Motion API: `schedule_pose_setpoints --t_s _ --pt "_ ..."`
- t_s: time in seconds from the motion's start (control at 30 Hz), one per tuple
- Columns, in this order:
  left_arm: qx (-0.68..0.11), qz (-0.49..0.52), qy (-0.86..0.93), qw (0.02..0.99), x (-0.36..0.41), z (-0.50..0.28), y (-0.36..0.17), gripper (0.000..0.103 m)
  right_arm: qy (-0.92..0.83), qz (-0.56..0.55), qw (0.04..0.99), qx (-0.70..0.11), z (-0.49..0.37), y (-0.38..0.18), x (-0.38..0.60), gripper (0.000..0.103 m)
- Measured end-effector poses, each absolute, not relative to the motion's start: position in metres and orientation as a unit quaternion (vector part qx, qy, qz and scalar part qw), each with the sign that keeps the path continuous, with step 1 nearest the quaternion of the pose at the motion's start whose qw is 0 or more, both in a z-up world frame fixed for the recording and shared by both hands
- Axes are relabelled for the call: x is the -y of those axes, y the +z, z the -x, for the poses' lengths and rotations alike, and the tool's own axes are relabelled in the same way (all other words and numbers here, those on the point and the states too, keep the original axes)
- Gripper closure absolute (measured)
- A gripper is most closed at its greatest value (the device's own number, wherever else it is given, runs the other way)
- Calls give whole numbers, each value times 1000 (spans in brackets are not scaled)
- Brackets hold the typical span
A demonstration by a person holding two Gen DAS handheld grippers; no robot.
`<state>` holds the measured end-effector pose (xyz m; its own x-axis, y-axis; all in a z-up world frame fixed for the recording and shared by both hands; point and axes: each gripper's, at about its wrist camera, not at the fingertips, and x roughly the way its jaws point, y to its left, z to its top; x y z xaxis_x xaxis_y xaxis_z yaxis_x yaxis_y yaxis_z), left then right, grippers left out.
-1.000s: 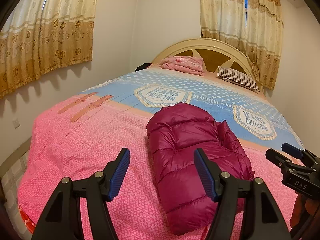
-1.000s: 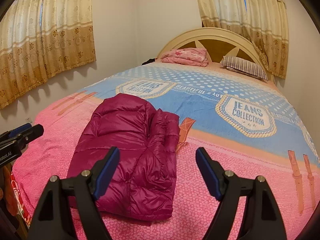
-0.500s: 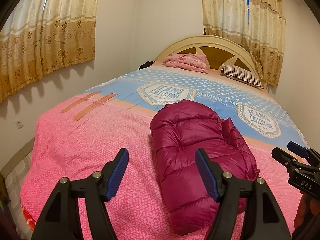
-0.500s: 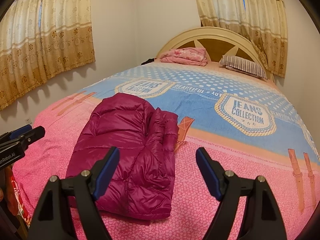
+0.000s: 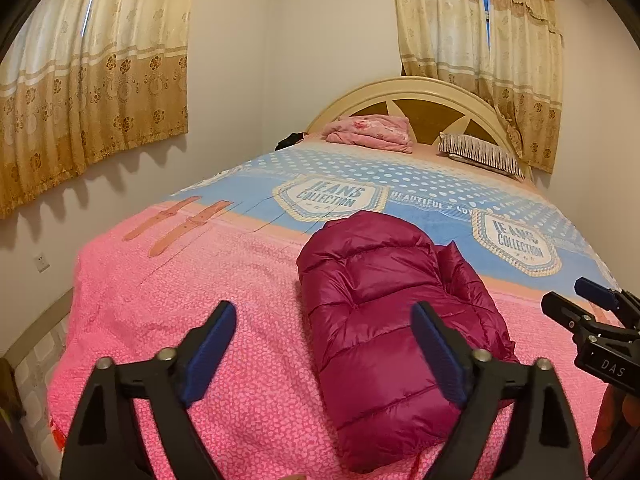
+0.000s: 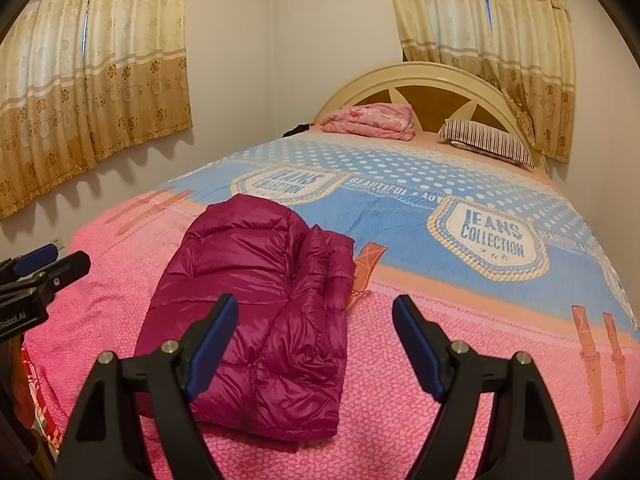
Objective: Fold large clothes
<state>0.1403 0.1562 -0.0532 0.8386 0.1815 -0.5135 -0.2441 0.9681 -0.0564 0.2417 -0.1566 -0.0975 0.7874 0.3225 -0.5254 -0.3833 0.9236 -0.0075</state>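
Observation:
A magenta puffer jacket (image 5: 384, 320) (image 6: 260, 300) lies folded into a thick bundle on the pink end of the bed. My left gripper (image 5: 322, 312) hovers above the bed near the jacket's left side; its jaws are opening and hold nothing. In the same view the right gripper (image 5: 576, 298) pokes in at the right edge. From the right wrist view, my right gripper (image 6: 314, 306) stands open and empty over the jacket's right edge, and the left gripper (image 6: 52, 262) shows at the far left.
The bedspread (image 5: 180, 288) is pink near me and blue further back. A folded pink blanket (image 5: 370, 130) and a striped pillow (image 5: 482, 154) rest by the headboard (image 5: 432, 88). Curtains (image 5: 92, 76) hang on the walls left and behind.
The left gripper's jaws have spread wider apart. The jacket lies as before, and the right gripper has kept still.

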Motion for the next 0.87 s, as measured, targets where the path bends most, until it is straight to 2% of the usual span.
schedule_pose_setpoints --t_s 0.5,0.87 --pt "-255 46 138 956 -154 -140 -53 5 189 68 944 -263 -241 -97 152 21" --pt "-232 26 135 963 -147 -136 -51 5 188 67 944 -263 -240 -96 155 20"
